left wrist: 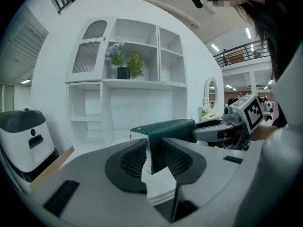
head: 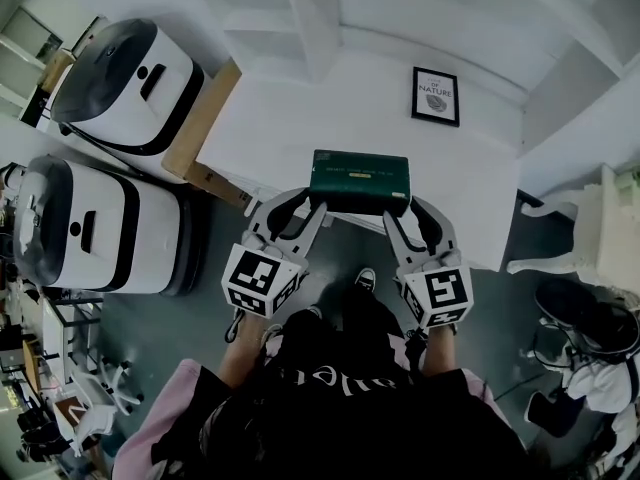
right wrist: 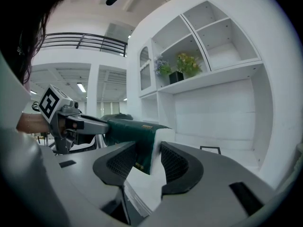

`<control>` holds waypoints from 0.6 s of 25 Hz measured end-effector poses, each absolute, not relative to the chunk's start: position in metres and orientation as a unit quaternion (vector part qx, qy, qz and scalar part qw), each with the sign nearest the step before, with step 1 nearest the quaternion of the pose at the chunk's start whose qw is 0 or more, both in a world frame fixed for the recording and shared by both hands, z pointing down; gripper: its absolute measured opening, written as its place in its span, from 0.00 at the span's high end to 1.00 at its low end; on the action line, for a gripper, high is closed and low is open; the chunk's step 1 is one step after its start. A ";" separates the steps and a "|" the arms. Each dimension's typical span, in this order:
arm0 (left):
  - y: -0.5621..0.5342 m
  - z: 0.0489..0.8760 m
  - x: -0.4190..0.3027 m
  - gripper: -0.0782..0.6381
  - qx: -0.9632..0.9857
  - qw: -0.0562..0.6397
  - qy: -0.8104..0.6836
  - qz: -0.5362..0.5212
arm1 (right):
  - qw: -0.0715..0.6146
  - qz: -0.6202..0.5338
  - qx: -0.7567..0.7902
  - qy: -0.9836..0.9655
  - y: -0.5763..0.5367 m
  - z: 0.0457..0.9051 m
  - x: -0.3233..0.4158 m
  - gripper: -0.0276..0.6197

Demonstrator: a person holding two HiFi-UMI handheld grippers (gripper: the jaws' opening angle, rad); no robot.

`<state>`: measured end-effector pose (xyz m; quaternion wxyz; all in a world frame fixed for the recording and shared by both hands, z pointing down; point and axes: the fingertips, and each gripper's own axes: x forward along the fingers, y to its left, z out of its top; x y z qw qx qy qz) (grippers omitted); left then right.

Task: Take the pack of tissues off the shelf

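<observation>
The pack of tissues [head: 360,180] is a dark green block with white ends, held level over the front edge of the white counter [head: 300,118]. My left gripper [head: 300,208] is shut on its left end and my right gripper [head: 412,213] on its right end. In the left gripper view the pack [left wrist: 170,129] runs away to the right from my left gripper [left wrist: 155,157], whose pads press its corner. In the right gripper view the pack [right wrist: 130,126] stretches left from my right gripper [right wrist: 150,157], with its white end between the pads.
A small framed picture [head: 435,96] stands at the counter's back right. Two white-and-black machines [head: 130,83] [head: 80,223] sit on the floor to the left, beside a wooden board [head: 200,118]. A white shelf unit with potted plants [left wrist: 123,63] rises behind. A white chair [head: 580,228] stands at right.
</observation>
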<state>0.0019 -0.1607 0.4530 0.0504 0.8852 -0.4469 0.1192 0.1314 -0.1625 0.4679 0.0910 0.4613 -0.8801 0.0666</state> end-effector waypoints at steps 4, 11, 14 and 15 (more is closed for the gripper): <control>-0.132 0.452 -0.026 0.73 0.885 0.051 -0.450 0.106 | 0.093 0.058 0.462 -0.880 -0.133 0.463 0.104 0.66; -0.064 0.449 -0.096 0.73 0.884 0.048 -0.456 0.090 | 0.091 0.054 0.463 -0.880 -0.065 0.459 0.036 0.66; -0.036 0.447 -0.122 0.73 0.886 0.041 -0.453 0.088 | 0.090 0.050 0.465 -0.880 -0.037 0.457 0.008 0.66; -0.027 0.446 -0.131 0.73 0.887 0.040 -0.452 0.087 | 0.090 0.049 0.466 -0.879 -0.028 0.456 0.000 0.66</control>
